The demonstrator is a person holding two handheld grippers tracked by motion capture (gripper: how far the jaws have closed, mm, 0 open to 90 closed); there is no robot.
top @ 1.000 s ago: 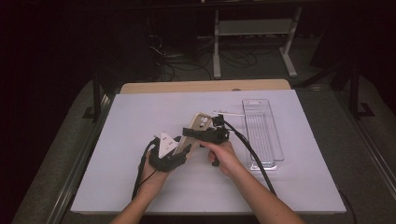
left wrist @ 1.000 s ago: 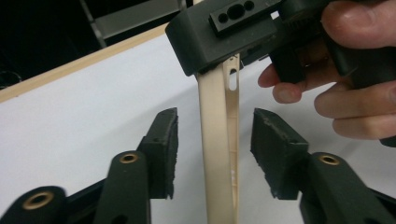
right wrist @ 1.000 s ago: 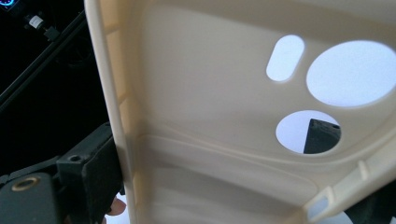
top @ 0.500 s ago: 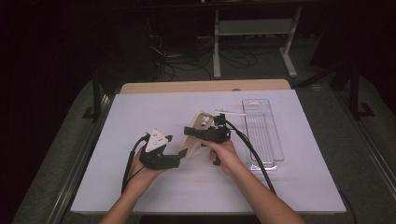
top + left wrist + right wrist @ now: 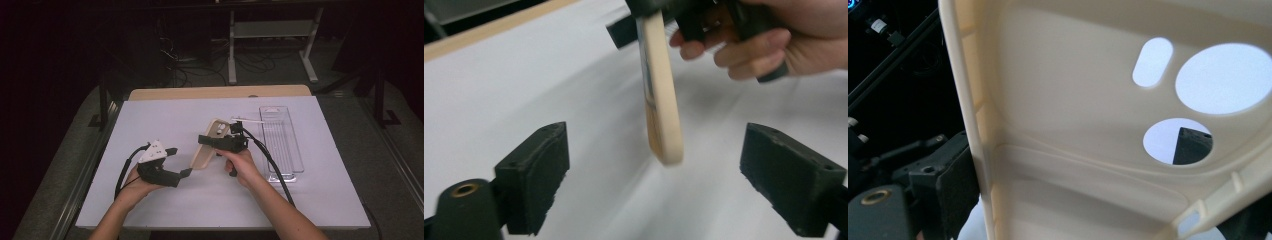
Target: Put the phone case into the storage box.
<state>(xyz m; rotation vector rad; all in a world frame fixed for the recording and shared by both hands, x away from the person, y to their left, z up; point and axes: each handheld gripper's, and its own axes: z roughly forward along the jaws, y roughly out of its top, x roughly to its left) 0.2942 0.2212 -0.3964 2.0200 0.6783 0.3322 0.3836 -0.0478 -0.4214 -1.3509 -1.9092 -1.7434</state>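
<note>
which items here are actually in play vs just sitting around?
In play:
- cream phone case, clamped in right gripper
- left gripper, open, fingers aimed at the case's free end

Lying about:
- clear plastic tray
- white stick beside the tray

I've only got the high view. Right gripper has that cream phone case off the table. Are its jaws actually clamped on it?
Observer: Yes. In the right gripper view the cream plastic phone case sits between the jaws, one black pad against its outer side wall, the other visible through a camera cutout.
Operator: Left gripper open or shut?
Observer: Open. In the left gripper view the left gripper has its pads spread wide, with nothing between them.
Operator: Is the case inside the left jaws yet?
Observer: Cannot tell for sure. It hangs edge-on ahead of them, its rounded lower end roughly centred over the gap, clear of the white table cover.
</note>
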